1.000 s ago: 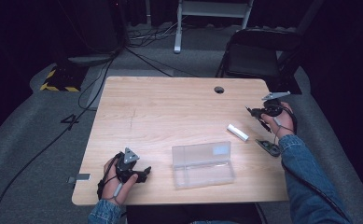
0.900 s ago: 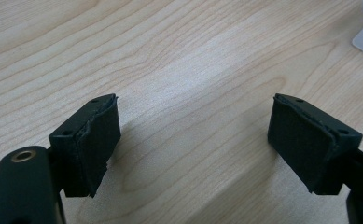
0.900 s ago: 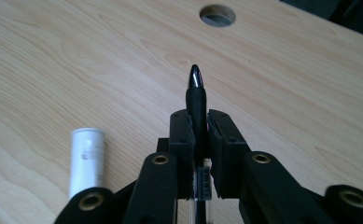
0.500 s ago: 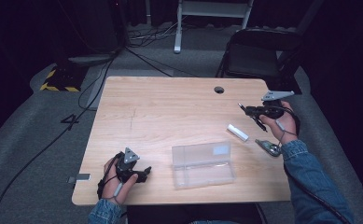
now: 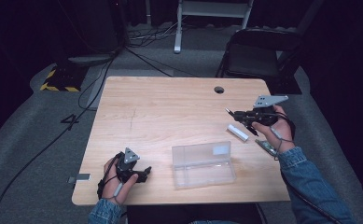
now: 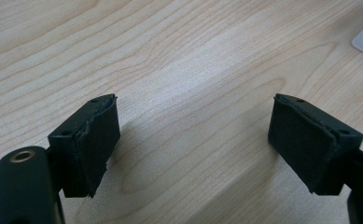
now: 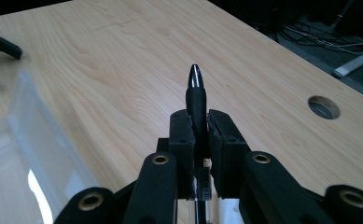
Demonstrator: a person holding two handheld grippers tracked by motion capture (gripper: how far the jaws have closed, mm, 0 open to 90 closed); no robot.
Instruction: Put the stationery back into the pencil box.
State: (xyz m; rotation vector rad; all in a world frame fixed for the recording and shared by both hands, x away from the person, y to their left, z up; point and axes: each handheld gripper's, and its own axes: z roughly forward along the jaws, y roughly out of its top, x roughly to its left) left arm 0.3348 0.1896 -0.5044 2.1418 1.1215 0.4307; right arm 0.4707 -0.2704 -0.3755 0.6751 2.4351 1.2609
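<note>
Dark floor and trailing cables surrounded a pale wooden table (image 5: 170,112), with a folding chair (image 5: 258,51) beyond its far right corner. At the near left edge, the left gripper (image 5: 139,174) rested low on the wood in the person's left hand (image 5: 111,179); in the left gripper view its jaws stood spread wide with bare tabletop between them, gripping nothing. Near the middle of the near side lay a clear plastic box (image 5: 202,164), empty as far as the high view could show. Right of it, a small white cylinder (image 5: 238,132) lay on the table, and just beyond that a flat greenish object (image 5: 266,146), too small to tell what it was. Above them, the right gripper (image 5: 239,115) was held off the table in the right hand (image 5: 272,126), pointing left. Its jaws were pressed onto a black pen (image 7: 196,100), whose rounded tip stuck out past the pads (image 7: 183,135), toward the round hole (image 7: 324,107) in the tabletop.
</note>
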